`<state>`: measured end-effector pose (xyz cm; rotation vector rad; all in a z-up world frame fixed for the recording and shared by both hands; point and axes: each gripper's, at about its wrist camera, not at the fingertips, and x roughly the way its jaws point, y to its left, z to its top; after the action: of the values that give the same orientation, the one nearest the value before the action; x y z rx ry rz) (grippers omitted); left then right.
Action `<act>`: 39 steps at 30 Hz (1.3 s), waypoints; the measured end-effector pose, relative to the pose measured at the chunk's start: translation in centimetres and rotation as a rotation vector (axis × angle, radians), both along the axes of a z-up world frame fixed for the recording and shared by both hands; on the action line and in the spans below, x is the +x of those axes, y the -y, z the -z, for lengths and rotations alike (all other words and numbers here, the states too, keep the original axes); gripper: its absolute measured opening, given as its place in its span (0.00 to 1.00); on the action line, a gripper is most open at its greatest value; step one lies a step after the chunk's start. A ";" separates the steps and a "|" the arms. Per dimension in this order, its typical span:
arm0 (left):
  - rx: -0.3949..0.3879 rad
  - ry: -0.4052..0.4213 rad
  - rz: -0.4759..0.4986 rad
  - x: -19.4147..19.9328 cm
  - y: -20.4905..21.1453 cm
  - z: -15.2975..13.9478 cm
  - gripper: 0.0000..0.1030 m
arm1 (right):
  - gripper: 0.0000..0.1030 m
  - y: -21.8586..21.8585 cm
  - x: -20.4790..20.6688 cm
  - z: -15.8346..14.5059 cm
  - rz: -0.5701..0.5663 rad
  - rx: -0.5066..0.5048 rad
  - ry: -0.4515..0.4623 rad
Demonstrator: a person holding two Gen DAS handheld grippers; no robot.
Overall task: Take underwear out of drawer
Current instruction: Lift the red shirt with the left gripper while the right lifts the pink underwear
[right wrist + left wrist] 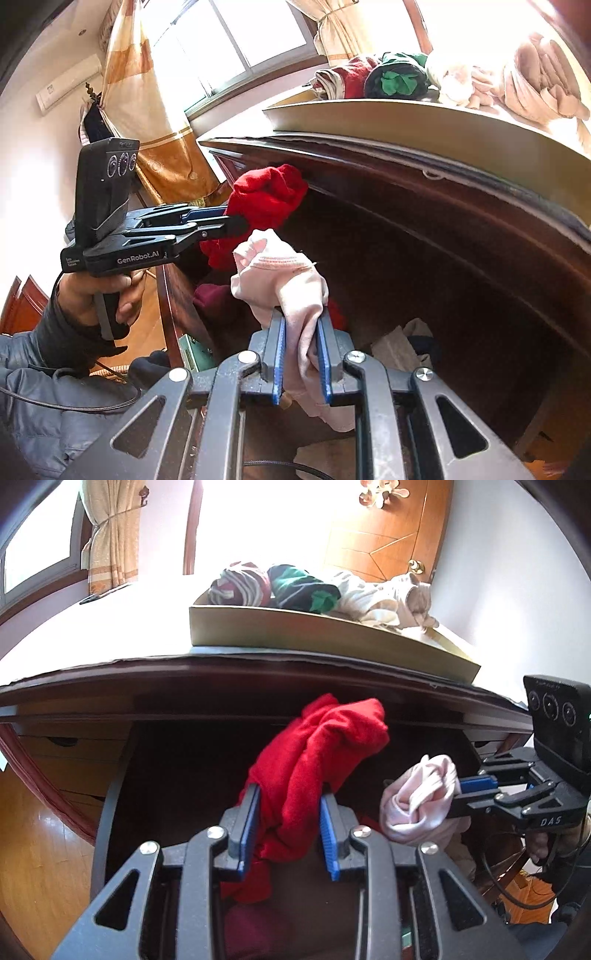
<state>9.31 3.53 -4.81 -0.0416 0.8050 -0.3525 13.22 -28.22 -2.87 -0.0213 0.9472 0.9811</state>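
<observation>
The left gripper (288, 805) is pinching a red cloth (321, 749) between its fingers (248, 812), and the right gripper (301, 347) is pinching a pink cloth (284, 280) between its own. Both pieces of underwear are hanging in the air over the open drawer (461, 280), just under the edge of the bench (258, 672). This looks like the lifting-out step. Next, each piece probably needs carrying up over the edge to the tray (295, 631), where rolled clothes (280, 587) are lying. The red cloth is soft and bunched up, and its end is trailing down. The pink cloth is crumpled and floppy.
</observation>
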 end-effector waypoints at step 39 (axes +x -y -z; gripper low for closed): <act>-0.112 0.132 -0.016 -3.4 2.3 -1.6 0.28 | 0.17 4.9 -1.3 -3.6 0.141 0.287 0.047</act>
<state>5.93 1.21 -3.19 -0.1285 0.6536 -0.3812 11.93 -33.16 0.70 0.2595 0.7479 0.9732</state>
